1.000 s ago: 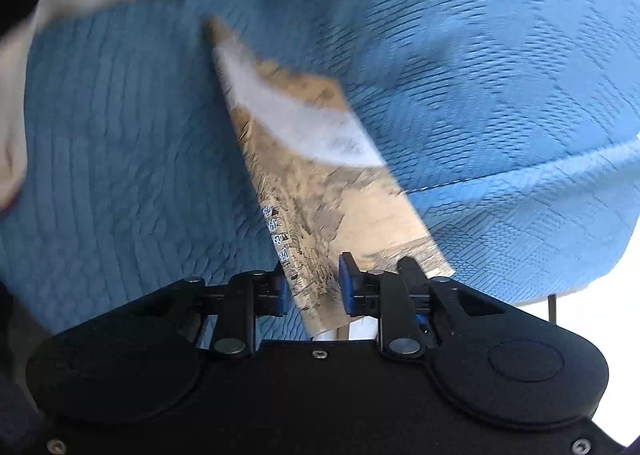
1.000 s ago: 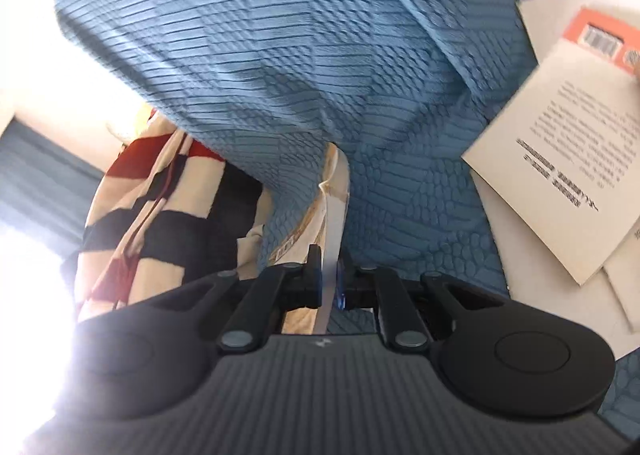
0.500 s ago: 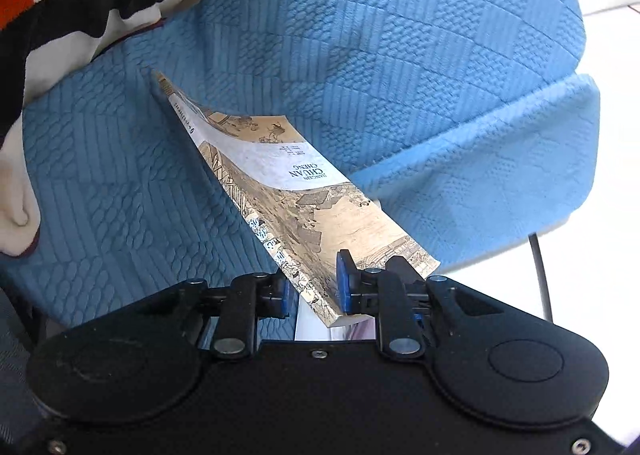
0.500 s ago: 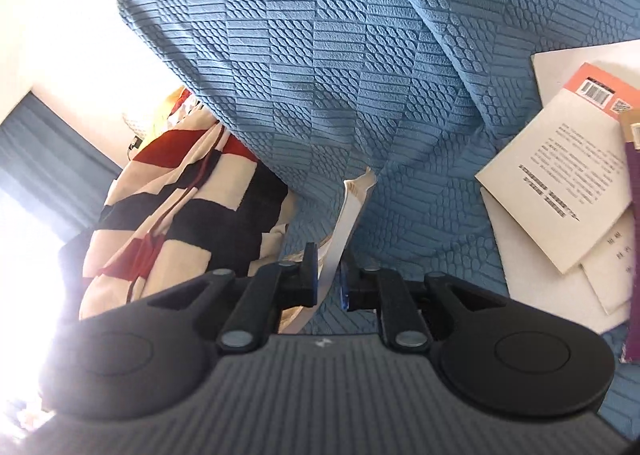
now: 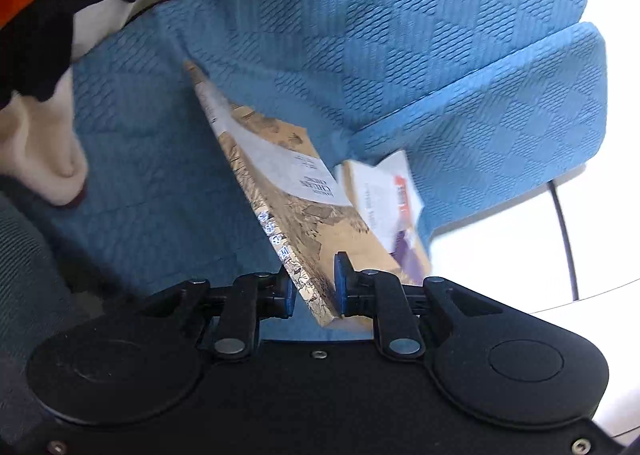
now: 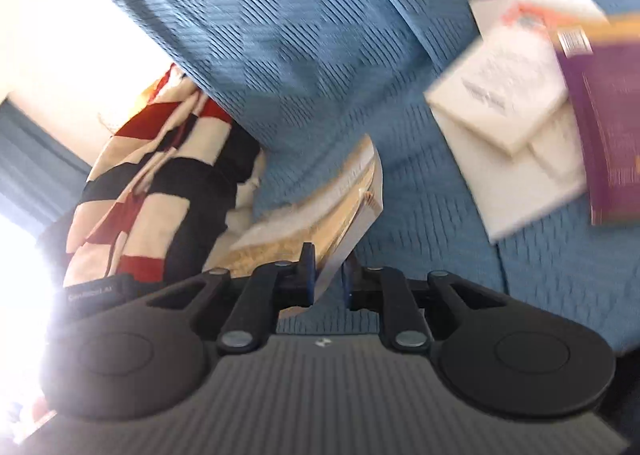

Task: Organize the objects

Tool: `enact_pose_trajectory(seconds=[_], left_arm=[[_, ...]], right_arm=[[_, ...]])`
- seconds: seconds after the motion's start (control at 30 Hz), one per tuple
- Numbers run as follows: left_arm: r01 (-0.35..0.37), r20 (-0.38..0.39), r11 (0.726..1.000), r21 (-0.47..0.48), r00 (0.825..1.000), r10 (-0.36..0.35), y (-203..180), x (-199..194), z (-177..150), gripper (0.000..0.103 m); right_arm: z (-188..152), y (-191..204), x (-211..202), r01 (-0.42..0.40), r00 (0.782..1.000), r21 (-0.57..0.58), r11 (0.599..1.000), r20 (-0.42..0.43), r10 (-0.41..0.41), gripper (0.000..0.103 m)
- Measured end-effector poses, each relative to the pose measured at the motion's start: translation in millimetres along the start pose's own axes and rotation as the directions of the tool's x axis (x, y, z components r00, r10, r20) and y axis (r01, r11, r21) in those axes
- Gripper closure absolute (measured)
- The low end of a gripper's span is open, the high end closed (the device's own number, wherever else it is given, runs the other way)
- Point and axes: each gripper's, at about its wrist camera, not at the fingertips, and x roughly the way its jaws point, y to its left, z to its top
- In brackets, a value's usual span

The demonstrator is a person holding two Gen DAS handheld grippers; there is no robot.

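Observation:
A tan book with an old painting on its cover [image 5: 280,191] is held in the air above the blue quilted sofa [image 5: 400,35]. My left gripper [image 5: 314,287] is shut on its near corner by the spine. My right gripper [image 6: 328,279] is shut on the same book [image 6: 352,199] at its page edge. Other books lie on the sofa seat: a white one with an orange strip [image 6: 500,95] over a larger white one [image 6: 532,191], and a purple one [image 6: 608,127]. They also show blurred in the left wrist view [image 5: 384,199].
A red, black and cream striped blanket [image 6: 160,183] lies at the sofa's end, also in the left wrist view [image 5: 48,15]. White floor [image 5: 600,215] and a thin black cable [image 5: 564,231] lie beyond the sofa's edge. A blue curtain [image 6: 32,167] hangs by a bright window.
Both grippers have lifted the tan book up and back from the sofa cushion. The pile of other books has come into the left view and nearer in the right view.

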Motion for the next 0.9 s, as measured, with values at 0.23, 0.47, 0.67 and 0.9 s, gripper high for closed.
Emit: enact_pose_trajectory(seconds=[0.23,0.47,0.67,0.9], left_arm=[[-0.095,-0.008,0.995,-0.007,0.995,0.095,15,6,-10,0.091],[-0.208,0.019,0.977,0.054,0.978,0.208,17,3,-10,0.095],[-0.238,0.010,0.970,0.043,0.971,0.238,30,4,-7,0.095],[-0.335,0.009,0.935,0.115,0.942,0.336,25,15,-10,0.087]], right_arm=[[-21,-22,4,0.022,0.994,0.081,0.997,-0.109,-0.014,0.077],[-24,-37,-1,0.138,0.983,0.054,0.989,-0.131,-0.130,0.048],[-25,-28,21,0.151,0.976,-0.091,0.984,-0.145,-0.163,0.046],[-35,-10,49,0.213,0.956,-0.238,0.948,-0.147,-0.252,0.073]])
